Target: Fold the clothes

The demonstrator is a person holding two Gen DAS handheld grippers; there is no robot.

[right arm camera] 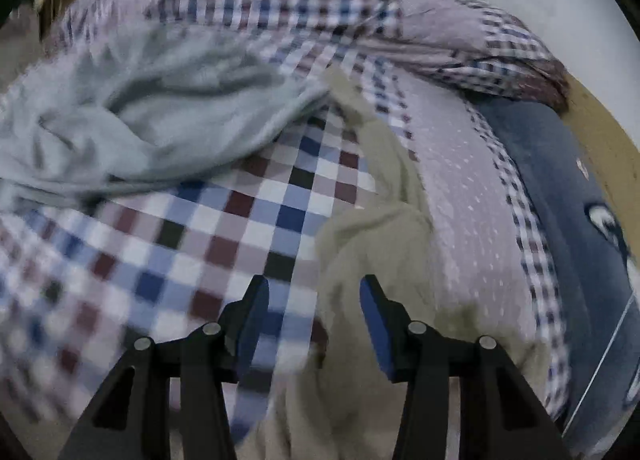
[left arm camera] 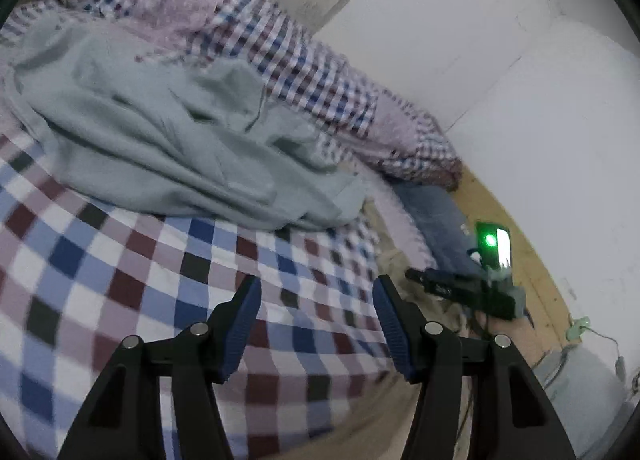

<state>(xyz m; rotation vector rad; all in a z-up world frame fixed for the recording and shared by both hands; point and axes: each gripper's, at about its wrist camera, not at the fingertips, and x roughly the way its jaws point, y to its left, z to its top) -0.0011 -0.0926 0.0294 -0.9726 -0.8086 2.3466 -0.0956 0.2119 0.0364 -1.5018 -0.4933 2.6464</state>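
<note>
A crumpled pale grey-green garment (left arm camera: 168, 140) lies in a heap on the checked bedsheet (left arm camera: 120, 280), ahead and left of my left gripper (left arm camera: 316, 292), which stands open over bare sheet with nothing between its fingers. In the right wrist view the same pale garment (right arm camera: 160, 116) sits at upper left. A beige garment (right arm camera: 372, 244) stretches from the middle of the bed down under my right gripper (right arm camera: 314, 292), which is open, its fingers hovering above the beige cloth's left edge. The other gripper (left arm camera: 464, 288) shows at right in the left wrist view, with a green light.
A bunched checked quilt (left arm camera: 280, 44) with pink lining runs along the far side of the bed. A blue pillow (right arm camera: 568, 220) lies at the right edge beside a wooden bed frame (left arm camera: 520, 228). White wall (left arm camera: 520, 60) stands behind. Cables lie by the floor at right.
</note>
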